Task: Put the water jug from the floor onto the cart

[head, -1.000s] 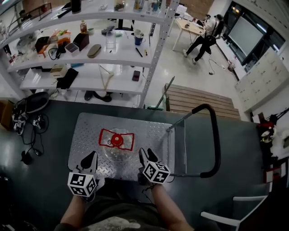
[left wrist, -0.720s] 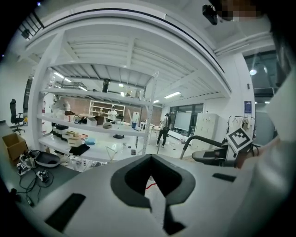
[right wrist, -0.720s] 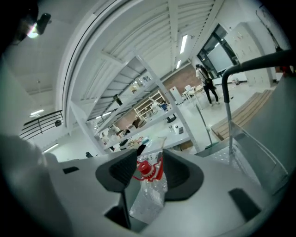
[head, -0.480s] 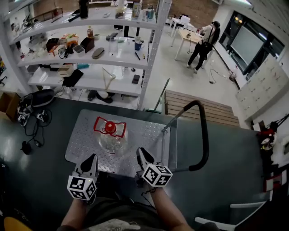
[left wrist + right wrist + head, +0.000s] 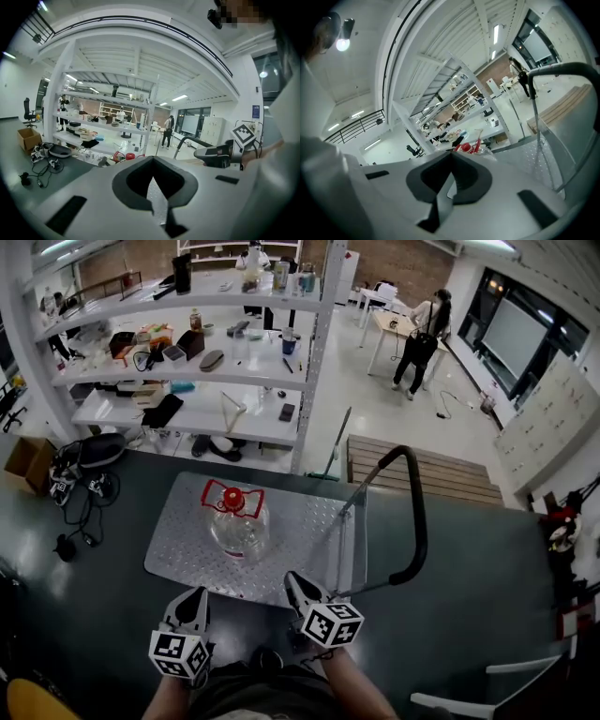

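The clear water jug with a red cap and red handle stands upright on the metal deck of the cart. Both grippers hang in front of the cart's near edge, apart from the jug. My left gripper is shut and holds nothing. The jaws of my right gripper have just been closing, and they now meet with nothing between them. In the left gripper view the gripper points at the jug's red cap. Past the shut right gripper, the right gripper view shows that cap.
The cart's black push handle rises at its right end. White shelves full of items stand behind the cart. Cables and bags lie on the floor at the left, a wooden pallet at the right. A person stands far back.
Both grippers have drawn back from the jug's sides to a spot in front of the cart's near edge. The jug stays on the deck.
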`<state>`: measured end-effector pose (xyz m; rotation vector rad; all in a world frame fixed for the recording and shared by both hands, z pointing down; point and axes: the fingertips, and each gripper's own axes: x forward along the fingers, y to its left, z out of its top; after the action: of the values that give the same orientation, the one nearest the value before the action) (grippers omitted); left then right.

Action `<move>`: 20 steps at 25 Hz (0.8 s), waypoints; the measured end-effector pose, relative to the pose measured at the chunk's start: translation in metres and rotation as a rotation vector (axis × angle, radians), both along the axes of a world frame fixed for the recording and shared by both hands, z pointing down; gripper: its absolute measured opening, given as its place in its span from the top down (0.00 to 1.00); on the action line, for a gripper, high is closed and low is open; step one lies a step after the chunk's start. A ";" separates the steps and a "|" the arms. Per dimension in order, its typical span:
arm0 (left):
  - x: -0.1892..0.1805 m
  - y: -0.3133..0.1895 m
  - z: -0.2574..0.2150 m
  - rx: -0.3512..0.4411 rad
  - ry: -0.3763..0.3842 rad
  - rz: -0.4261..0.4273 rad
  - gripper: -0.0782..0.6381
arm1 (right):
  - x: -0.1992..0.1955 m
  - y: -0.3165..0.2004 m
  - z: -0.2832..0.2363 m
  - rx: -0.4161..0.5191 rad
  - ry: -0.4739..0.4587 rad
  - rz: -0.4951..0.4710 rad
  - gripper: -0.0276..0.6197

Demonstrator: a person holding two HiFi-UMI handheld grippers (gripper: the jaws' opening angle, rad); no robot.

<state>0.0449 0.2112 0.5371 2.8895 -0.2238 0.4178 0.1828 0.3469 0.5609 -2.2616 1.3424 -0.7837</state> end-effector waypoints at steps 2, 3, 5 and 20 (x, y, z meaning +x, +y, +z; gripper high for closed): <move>-0.009 0.004 -0.004 0.003 0.007 -0.002 0.88 | -0.010 0.004 -0.005 -0.013 0.014 -0.010 0.97; -0.015 0.006 -0.007 0.004 0.015 -0.006 0.88 | -0.017 0.006 -0.008 -0.017 0.024 -0.017 0.97; -0.030 0.007 -0.014 0.004 0.037 -0.018 0.88 | -0.033 0.006 -0.014 -0.028 0.058 -0.034 0.97; -0.181 0.029 -0.019 -0.009 0.071 -0.065 0.88 | -0.179 0.008 -0.044 -0.039 0.225 -0.114 0.97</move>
<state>-0.1357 0.2397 0.5179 2.8728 -0.3018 0.3031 0.0039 0.3551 0.5164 -2.3782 1.5811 -0.6106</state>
